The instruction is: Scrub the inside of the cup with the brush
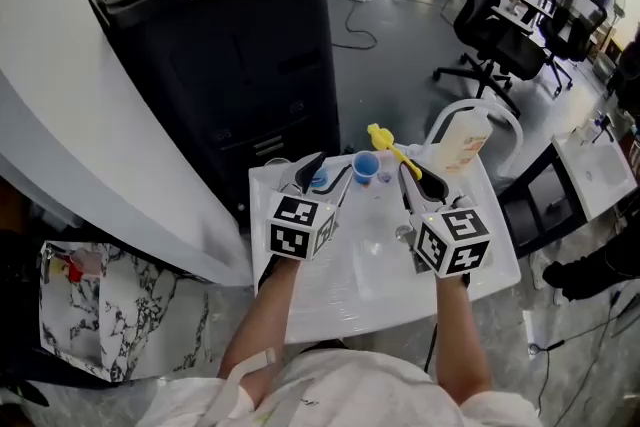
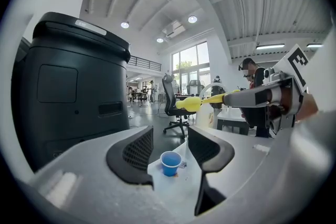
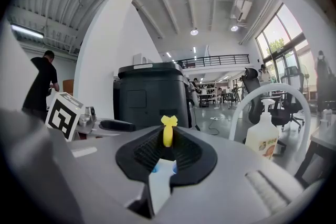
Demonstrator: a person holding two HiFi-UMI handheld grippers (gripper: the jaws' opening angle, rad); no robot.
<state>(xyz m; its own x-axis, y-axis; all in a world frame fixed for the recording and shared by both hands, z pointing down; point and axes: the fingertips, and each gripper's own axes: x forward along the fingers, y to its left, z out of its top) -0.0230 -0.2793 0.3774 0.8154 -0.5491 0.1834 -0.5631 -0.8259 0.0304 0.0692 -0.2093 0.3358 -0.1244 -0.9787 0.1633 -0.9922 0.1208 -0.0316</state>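
Observation:
A small blue cup (image 2: 170, 163) stands upright on the white table (image 1: 380, 265), between the jaws of my left gripper (image 2: 169, 136). Those jaws are open and the pads are clear of the cup. In the head view the left gripper (image 1: 331, 169) is at the table's far left with the blue cup (image 1: 318, 180) between its jaws. A second blue cup (image 1: 365, 166) stands just to its right. My right gripper (image 1: 407, 169) is shut on the handle of a yellow brush (image 1: 380, 136), which points up and away past the cups. The brush (image 3: 168, 131) sticks out between the right gripper's (image 3: 168, 143) closed jaws.
A tall black bin (image 1: 220, 45) stands behind the table's far left. A pump bottle (image 1: 462, 140) and a white arched tube (image 1: 497, 112) are at the far right corner. Office chairs (image 1: 500, 5) stand beyond. A marbled bag (image 1: 100, 305) lies on the floor at left.

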